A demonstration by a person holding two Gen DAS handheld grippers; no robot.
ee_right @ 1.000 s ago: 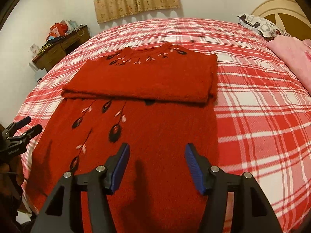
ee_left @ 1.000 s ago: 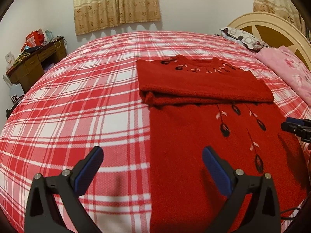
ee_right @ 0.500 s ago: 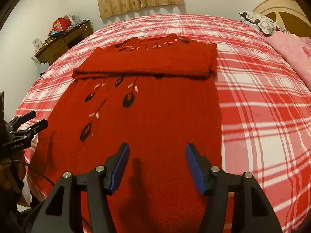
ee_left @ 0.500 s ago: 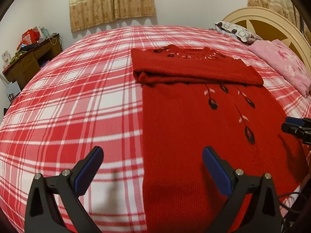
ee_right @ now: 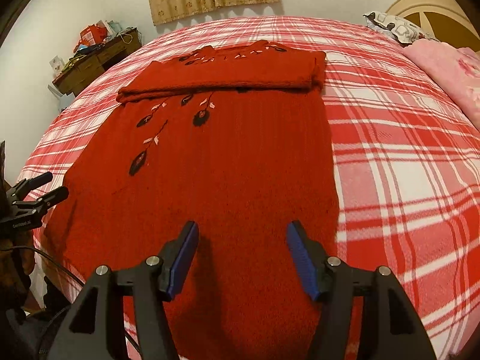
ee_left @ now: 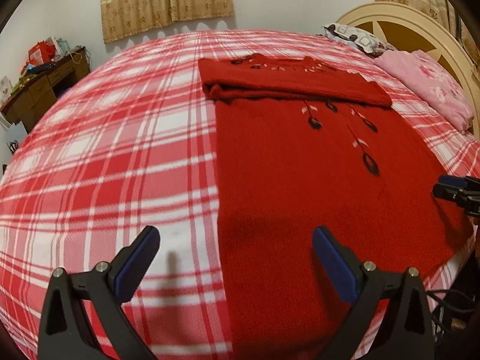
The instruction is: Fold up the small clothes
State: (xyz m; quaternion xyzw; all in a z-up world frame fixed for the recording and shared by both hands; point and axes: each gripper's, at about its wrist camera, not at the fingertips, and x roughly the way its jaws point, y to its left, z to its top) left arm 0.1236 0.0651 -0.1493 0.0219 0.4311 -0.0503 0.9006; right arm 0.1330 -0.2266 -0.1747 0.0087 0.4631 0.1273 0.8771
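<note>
Your left gripper hangs low over the bed with its blue-padded fingers spread wide and nothing between them; the left pad sits above the red-and-white plaid bedspread, the right pad above the red knit sweater. The sweater's left edge runs up from between those pads toward 12 o'clock.

Your right gripper is spread apart too, empty, both pads poised over the sweater's lower body, not visibly touching the knit.

The sweater lies flat on the bedspread, hem toward you. Its sleeves are folded across the chest in a thick band at 12 o'clock in both views, and black leaf embroidery with pale pink flecks trails down from under that band.

In the left wrist view your right gripper's tips poke in at 3 o'clock, near the sweater's right edge. In the right wrist view the left gripper shows at 9 o'clock, off the garment's left edge.

A pink blanket and a patterned pillow rest by the cream headboard at 2 o'clock. A cluttered wooden desk stands at 10 o'clock, and tan curtains hang at 12.
</note>
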